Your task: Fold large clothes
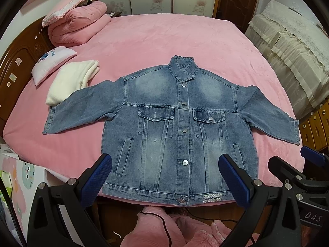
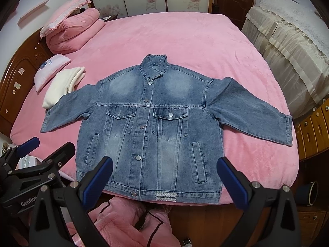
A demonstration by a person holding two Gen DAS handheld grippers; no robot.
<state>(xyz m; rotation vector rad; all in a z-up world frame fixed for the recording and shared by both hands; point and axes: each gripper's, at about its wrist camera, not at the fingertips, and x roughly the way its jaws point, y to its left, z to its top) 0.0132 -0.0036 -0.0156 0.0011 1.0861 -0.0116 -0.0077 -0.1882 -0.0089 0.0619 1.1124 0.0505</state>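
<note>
A blue denim jacket (image 1: 174,127) (image 2: 152,123) lies flat and buttoned, front up, on the pink bed (image 1: 164,41) (image 2: 174,37), collar away from me, both sleeves spread out, hem at the near edge. My left gripper (image 1: 164,177) hovers open above the hem, its blue pads (image 1: 96,179) wide apart and empty. My right gripper (image 2: 164,177) is also open over the hem with nothing held. Each gripper shows at the edge of the other's view: the right gripper (image 1: 308,164) and the left gripper (image 2: 41,150).
A folded cream garment (image 1: 72,80) (image 2: 63,84) touches the jacket's left sleeve, beside a small white pillow (image 1: 51,63). A rolled pink quilt (image 1: 76,24) sits at the bed's far left. Covered furniture (image 1: 292,51) and wooden drawers (image 2: 312,127) stand right. Pink clothing and a cable (image 1: 164,226) lie below the bed's edge.
</note>
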